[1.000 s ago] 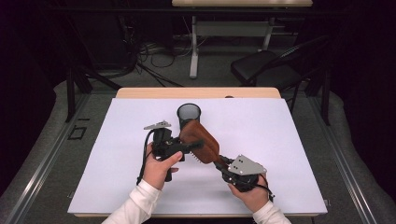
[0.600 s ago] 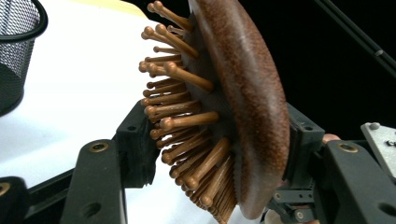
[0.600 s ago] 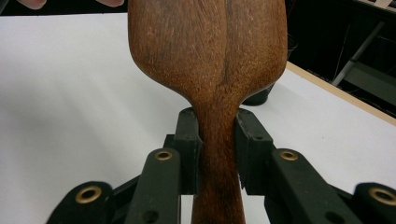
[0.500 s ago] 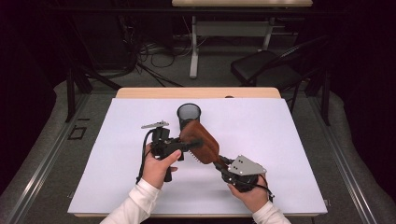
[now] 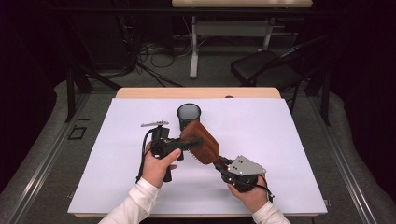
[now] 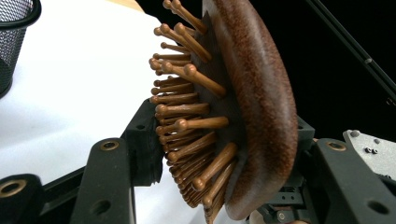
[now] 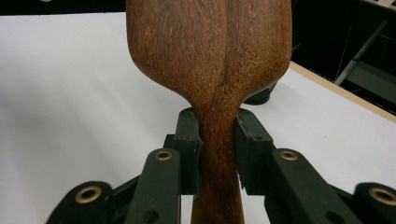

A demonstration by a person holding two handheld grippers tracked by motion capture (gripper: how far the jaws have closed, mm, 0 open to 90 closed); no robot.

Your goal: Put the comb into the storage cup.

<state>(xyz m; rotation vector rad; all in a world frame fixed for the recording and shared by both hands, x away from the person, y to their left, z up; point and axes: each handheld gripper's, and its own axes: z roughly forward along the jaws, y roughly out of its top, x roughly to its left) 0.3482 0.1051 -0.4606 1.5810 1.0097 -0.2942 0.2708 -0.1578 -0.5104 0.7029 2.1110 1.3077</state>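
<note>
A brown wooden hairbrush (image 5: 205,140) with wooden pins is held in the air above the white table sheet (image 5: 289,140). My right gripper (image 5: 219,163) is shut on its handle (image 7: 217,154), one pad on each side. My left gripper (image 5: 195,144) reaches in from the left across the brush head (image 6: 261,93). Its jaws have just been closing, and now one pad touches the pin tips (image 6: 187,123) while the other sits behind the smooth back. The brush stands on edge, with the pins facing my left hand.
A black mesh cup (image 5: 188,114) stands upright on the sheet just behind the brush, also seen in the left gripper view (image 6: 14,37). Beyond the wooden far edge (image 5: 196,92) are a dark chair (image 5: 266,67) and cables on the floor.
The left gripper's jaws have narrowed onto the brush head. Both hands and the brush have stayed in the same place.
</note>
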